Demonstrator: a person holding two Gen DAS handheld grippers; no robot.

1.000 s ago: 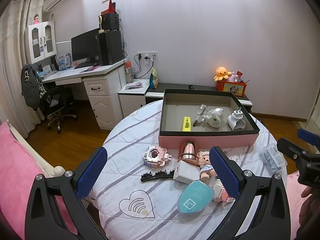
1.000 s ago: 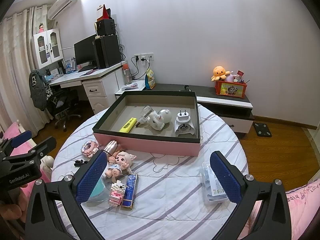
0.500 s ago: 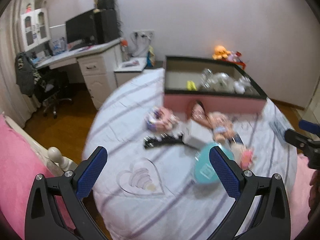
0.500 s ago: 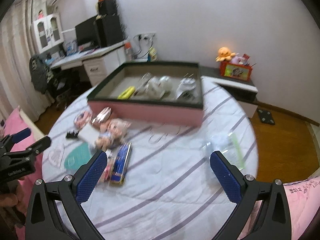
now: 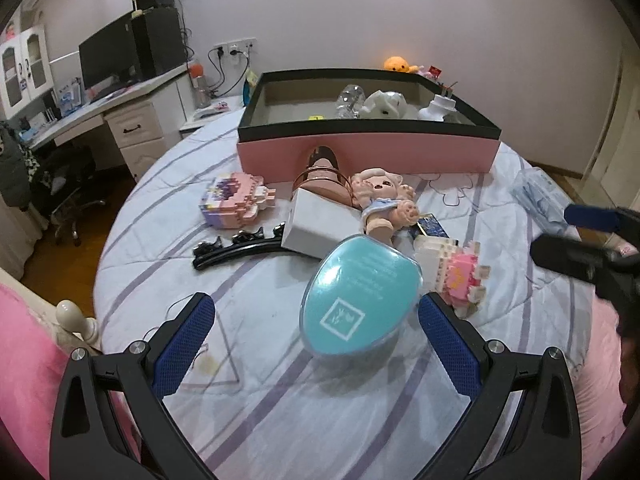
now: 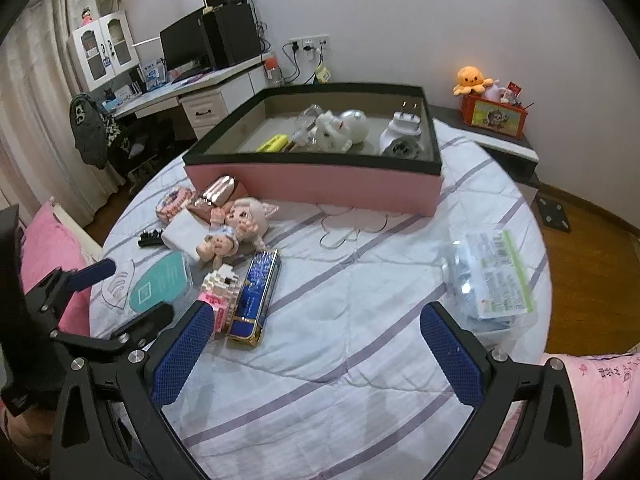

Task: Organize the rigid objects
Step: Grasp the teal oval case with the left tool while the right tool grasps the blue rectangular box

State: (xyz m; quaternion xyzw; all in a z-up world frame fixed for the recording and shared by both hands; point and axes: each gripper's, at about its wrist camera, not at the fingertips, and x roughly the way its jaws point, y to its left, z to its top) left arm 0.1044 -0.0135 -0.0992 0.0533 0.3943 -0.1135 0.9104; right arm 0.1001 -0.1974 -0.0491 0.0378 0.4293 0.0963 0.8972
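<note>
Grippers: left gripper (image 5: 316,330), right gripper (image 6: 316,338) both spread, empty | teal case (image 5: 360,296): print unreadable

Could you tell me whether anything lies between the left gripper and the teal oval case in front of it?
Nothing visible does. The left gripper is open, and only bare quilt lies before the teal oval case; the white box and pink block toy sit beyond or beside it.

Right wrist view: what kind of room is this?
Likely a home bedroom: a round bed with a striped quilt, a computer desk against the wall, and a plush octopus on a side cabinet.
</note>
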